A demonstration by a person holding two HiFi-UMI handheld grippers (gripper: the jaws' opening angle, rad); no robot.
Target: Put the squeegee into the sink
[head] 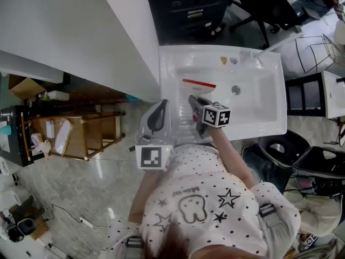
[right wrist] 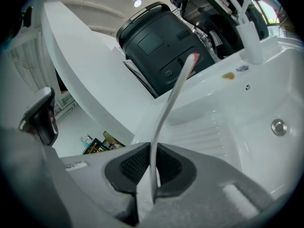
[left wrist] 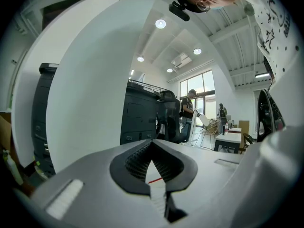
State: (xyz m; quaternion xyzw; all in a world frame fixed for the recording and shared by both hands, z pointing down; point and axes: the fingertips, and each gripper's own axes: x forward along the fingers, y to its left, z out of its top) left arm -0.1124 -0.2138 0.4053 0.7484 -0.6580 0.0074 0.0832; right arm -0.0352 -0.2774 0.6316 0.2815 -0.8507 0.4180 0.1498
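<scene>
A squeegee [head: 198, 83] with a red blade and a thin white handle [right wrist: 166, 113] hangs over the basin of the white sink [head: 269, 63]. My right gripper [head: 192, 100] is shut on that handle, and in the right gripper view the handle rises from between the pads [right wrist: 137, 165] to a red tip. My left gripper [head: 160, 109] hovers at the sink's left rim, beside the right one. Its jaws meet with nothing between them [left wrist: 152, 144]. Past them a strip of the red blade [left wrist: 154, 179] shows.
The sink's drain [head: 235, 90] lies right of the squeegee, and a faucet [head: 267, 47] stands at the back right corner. A white slanted panel [head: 81, 31] borders the sink's left. Black cabinet [head: 194, 7] behind, wooden shelf [head: 86, 136] at left, dark bins [head: 277, 147] at right.
</scene>
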